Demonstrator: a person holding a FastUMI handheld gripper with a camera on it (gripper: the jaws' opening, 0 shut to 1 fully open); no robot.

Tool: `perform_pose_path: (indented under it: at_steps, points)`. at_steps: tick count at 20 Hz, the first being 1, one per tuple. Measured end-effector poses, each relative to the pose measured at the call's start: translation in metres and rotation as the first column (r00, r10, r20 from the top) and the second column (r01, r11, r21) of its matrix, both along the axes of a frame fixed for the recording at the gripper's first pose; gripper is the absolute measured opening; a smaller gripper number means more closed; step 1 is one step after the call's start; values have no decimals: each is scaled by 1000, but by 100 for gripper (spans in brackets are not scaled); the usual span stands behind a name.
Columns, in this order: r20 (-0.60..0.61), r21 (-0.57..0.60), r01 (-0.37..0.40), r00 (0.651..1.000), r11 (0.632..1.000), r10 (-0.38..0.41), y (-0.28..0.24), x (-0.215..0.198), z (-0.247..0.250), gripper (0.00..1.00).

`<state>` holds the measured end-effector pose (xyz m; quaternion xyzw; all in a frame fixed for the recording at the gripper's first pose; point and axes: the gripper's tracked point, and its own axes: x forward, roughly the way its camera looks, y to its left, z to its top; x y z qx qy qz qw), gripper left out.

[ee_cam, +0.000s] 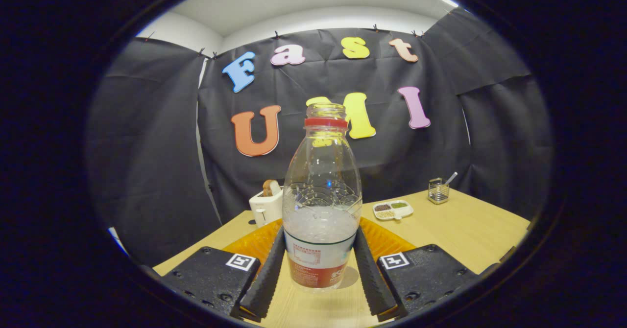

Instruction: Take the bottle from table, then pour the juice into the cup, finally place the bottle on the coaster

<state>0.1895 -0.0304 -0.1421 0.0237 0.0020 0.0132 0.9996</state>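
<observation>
the bottle (322,205) stands upright on the wooden surface (460,230), right between the two fingers of the hand-held gripper (319,274). it is clear plastic with no cap on its open mouth, a red ring round the neck and a red and white label low on the body; a pale liquid fills it to roughly the top of the label. the fingers (267,274) stand apart, one on each side of the lower body, very close to it, though i cannot tell whether both press on it. just behind the bottle lies an orange coaster (387,240), partly hidden by the bottle and the fingers. further back to the left sits a white toaster (266,206) with a slice of bread poking out. beyond the bottle to the right is a small white divided dish (393,209) holding grains, and further back a small wire holder (438,190) with a stick in it.
</observation>
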Motion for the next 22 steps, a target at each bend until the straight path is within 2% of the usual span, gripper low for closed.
perform_pose_path:
  at_steps: [2, 8, 11, 13, 15, 17, 22]
  points:
    - [-2, -16, 17, 1000, 1000, -17, 5, 13, -11, 77]
    - [-62, -42, -13, 998, 999, 10, 33, 54, -65, 78]
    - [-105, -137, 25, 994, 990, -40, 27, 67, -89, 78]
    - [-75, -184, 25, 996, 983, -39, 29, 74, -93, 79]
    - [-37, -272, 35, 998, 962, -47, 24, 81, -96, 78]
    - [-37, -341, 80, 994, 936, -98, 6, 89, -109, 79]
    - [-75, -234, 72, 993, 970, -92, -4, 104, -133, 79]
